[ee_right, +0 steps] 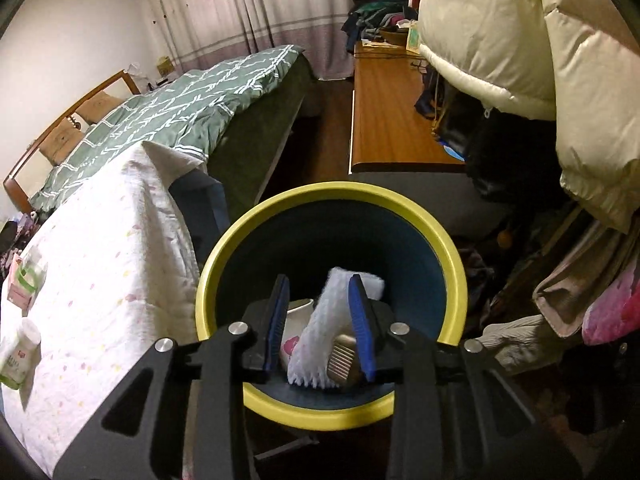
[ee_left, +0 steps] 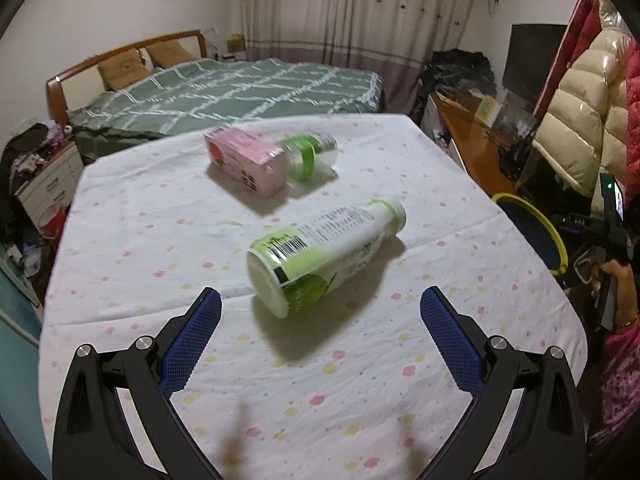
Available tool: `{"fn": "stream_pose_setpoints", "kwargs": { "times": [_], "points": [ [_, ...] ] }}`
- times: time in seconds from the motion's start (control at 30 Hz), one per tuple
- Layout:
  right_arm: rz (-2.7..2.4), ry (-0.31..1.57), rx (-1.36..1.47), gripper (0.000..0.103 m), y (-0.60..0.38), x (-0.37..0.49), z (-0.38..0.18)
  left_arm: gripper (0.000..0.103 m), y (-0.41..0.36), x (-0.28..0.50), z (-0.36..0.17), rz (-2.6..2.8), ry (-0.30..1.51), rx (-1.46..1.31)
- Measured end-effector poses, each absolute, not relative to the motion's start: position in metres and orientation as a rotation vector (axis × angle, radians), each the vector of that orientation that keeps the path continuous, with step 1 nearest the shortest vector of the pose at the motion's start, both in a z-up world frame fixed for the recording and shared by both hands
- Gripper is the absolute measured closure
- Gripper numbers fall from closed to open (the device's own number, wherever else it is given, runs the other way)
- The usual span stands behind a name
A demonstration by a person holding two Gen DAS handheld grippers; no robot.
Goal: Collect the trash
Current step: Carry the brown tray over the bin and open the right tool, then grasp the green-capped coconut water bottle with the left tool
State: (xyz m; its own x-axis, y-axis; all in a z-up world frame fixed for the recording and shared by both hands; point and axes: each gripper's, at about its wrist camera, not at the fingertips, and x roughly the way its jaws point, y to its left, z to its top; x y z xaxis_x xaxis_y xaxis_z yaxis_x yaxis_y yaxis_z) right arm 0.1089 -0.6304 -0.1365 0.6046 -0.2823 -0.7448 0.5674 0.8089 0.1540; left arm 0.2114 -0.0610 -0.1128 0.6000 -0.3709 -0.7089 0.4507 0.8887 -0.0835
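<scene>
A white and green bottle (ee_left: 320, 256) lies on its side on the table (ee_left: 160, 240), just ahead of my left gripper (ee_left: 320, 300), which is open and empty. Farther back lie a pink carton (ee_left: 248, 162) and a clear bottle with a green band (ee_left: 310, 152). My right gripper (ee_right: 322, 288) hangs over the yellow-rimmed bin (ee_right: 452, 252) beside the table, jaws partly open around a white wrapper (ee_right: 324, 320) with a silver inside. Whether the fingers still press it, I cannot tell. The bottles and carton also show at the left edge of the right wrist view (ee_right: 18, 352).
The bin's rim (ee_left: 556, 240) shows off the table's right edge. A bed (ee_left: 240, 88) stands beyond the table, a wooden desk (ee_right: 384, 120) to the right, hanging coats (ee_right: 520, 40) over it. A person's hand with the other gripper (ee_left: 612, 240) is at far right.
</scene>
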Motion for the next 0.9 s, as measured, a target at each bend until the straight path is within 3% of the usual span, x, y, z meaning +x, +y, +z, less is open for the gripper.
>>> {"fn": "stream_pose_setpoints", "kwargs": {
  "times": [0.6, 0.9],
  "points": [
    [-0.465, 0.798, 0.381, 0.070, -0.618, 0.119, -0.138, 0.005, -0.077, 0.287, -0.131, -0.715, 0.846, 0.199],
    [-0.447, 0.815, 0.385, 0.069, -0.618, 0.122, -0.144, 0.005, -0.099, 0.265, -0.142, -0.832, 0.929, 0.208]
  ]
}}
